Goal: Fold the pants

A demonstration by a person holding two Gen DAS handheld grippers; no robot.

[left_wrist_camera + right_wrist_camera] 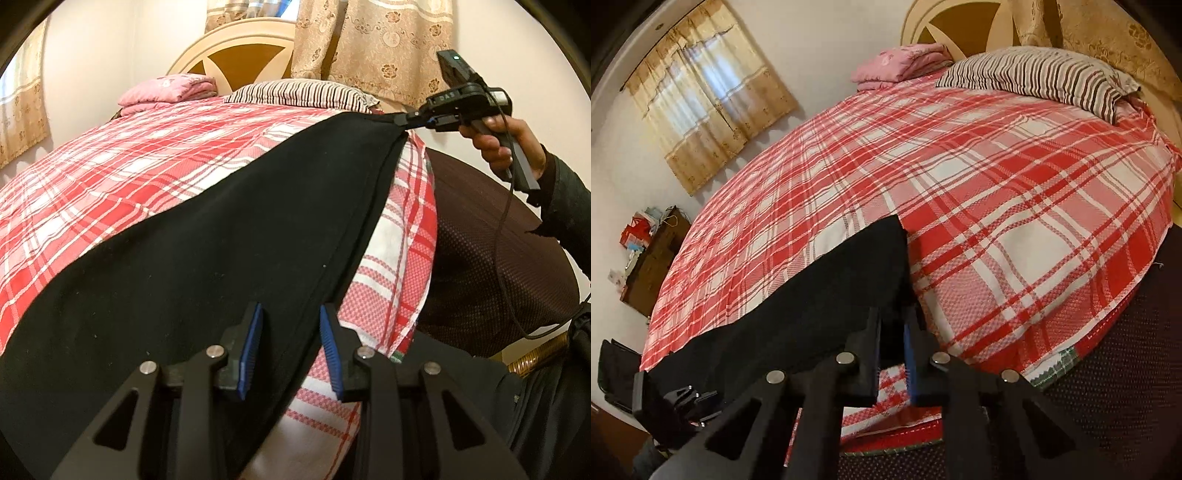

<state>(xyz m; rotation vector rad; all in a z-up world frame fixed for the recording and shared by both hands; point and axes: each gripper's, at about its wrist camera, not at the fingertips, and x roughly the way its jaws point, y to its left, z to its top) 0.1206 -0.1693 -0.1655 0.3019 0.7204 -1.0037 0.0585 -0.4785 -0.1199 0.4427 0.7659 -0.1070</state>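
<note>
**Pants stretched along the bed edge**

Black soft fabric pants (221,240) lie on the red-and-white checked bedsheet (110,177). Left gripper (290,345) stands open over the hem. Right gripper (892,354) pinches the far corner. Cloth seems light and limp; edges grip best.

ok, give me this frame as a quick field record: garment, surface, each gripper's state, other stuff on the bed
garment: black fabric pants, spread on the bed
surface: red-and-white plaid bedsheet
left gripper: open, pants' edge between blue pads
right gripper: shut on pants' corner
pillow: brown-and-white striped pillow near the headboard
other: folded pink blanket beside the pillow
</note>
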